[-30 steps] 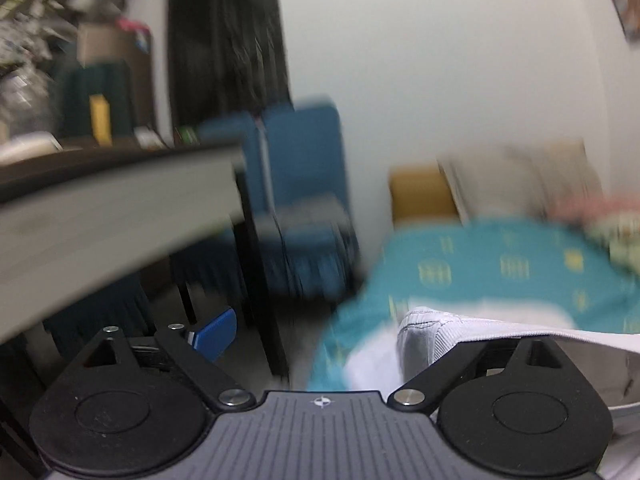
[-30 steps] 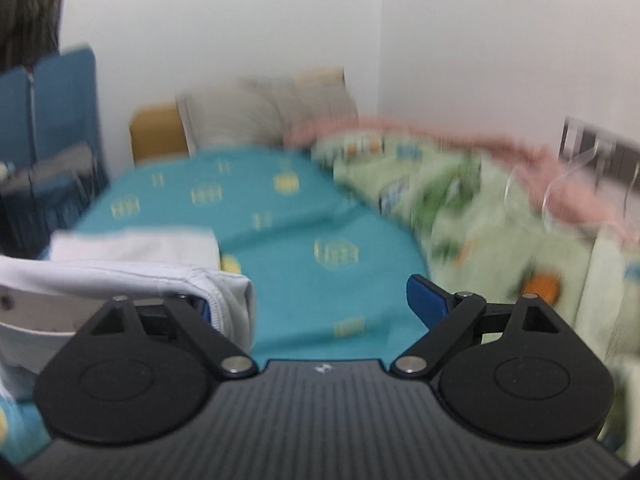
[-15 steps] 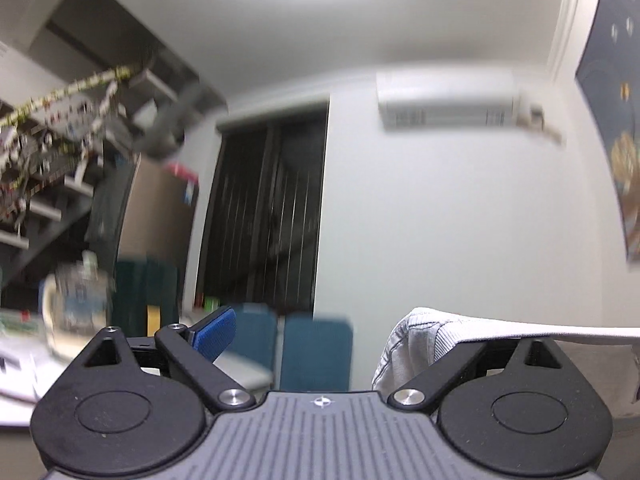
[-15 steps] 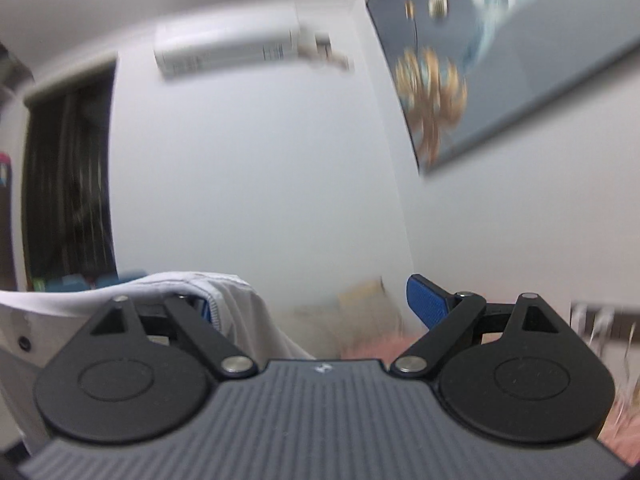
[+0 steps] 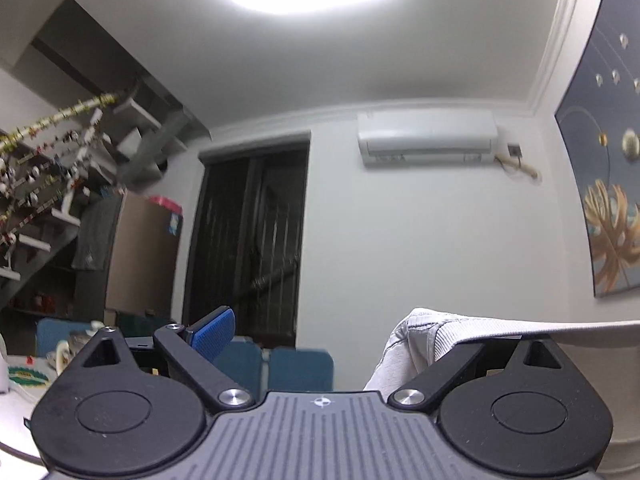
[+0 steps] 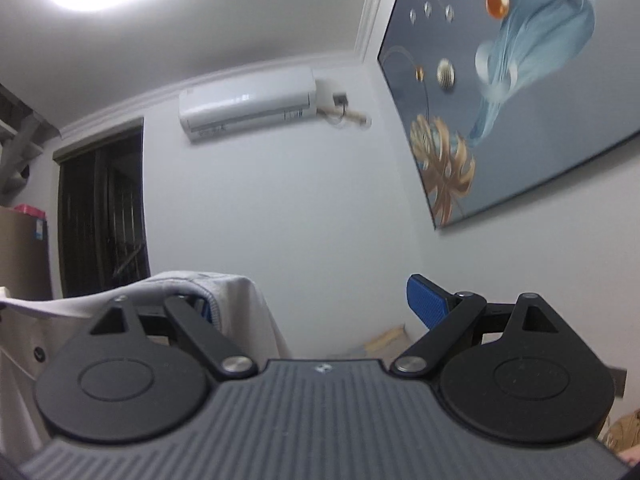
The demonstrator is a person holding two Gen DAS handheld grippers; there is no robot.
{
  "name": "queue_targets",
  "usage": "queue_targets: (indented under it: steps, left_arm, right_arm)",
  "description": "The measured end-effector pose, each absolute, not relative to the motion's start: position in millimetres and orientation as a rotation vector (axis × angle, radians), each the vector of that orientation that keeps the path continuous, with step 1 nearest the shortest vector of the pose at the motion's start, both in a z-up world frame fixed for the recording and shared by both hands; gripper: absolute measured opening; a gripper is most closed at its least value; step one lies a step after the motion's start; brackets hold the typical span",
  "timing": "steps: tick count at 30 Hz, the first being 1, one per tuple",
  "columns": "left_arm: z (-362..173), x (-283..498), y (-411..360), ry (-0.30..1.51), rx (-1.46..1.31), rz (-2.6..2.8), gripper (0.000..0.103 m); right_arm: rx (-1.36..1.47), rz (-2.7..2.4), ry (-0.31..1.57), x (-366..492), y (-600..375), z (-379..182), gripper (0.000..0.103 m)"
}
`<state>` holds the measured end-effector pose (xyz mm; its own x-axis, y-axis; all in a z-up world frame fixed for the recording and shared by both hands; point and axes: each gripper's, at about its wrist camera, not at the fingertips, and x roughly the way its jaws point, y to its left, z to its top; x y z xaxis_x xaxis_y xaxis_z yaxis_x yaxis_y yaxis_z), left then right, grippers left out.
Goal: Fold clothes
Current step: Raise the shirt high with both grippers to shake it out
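home room: wall air conditioner (image 5: pixel 428 138), framed painting (image 6: pixel 520 92).

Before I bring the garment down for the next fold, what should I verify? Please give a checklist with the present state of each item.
1. Left gripper holds the white garment firmly: cloth only drapes over one finger, jaws open. Not ok.
2. Right gripper holds it firmly: the same, draped over one finger, jaws open. Not ok.
3. Top edge spans between the grippers: it runs sideways out of each view. Ok.
4. Lower part hangs straight: out of view. Cannot tell.
5. Landing place below: out of view. Cannot tell.
6. Space ahead: only wall and air conditioner, far off. Ok.
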<state>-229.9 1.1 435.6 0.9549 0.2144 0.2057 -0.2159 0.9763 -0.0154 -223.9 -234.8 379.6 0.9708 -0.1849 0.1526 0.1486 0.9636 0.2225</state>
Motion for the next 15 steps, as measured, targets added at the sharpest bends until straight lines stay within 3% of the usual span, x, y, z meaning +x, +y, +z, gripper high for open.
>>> queue_targets:
  steps: [6,15]
  left_arm:
    - [366.7,-107.9,17.5,-0.051,0.033,0.177,0.096]
    - [231.1,110.2,4.0,0.245,0.088,0.149,0.096]
  right_arm:
    - [0.205,-0.178,0.020,-143.4,-249.6,318.5,0.091]
    - [0.157,-0.225,0.271,64.0,-268.3,206.3,0.091]
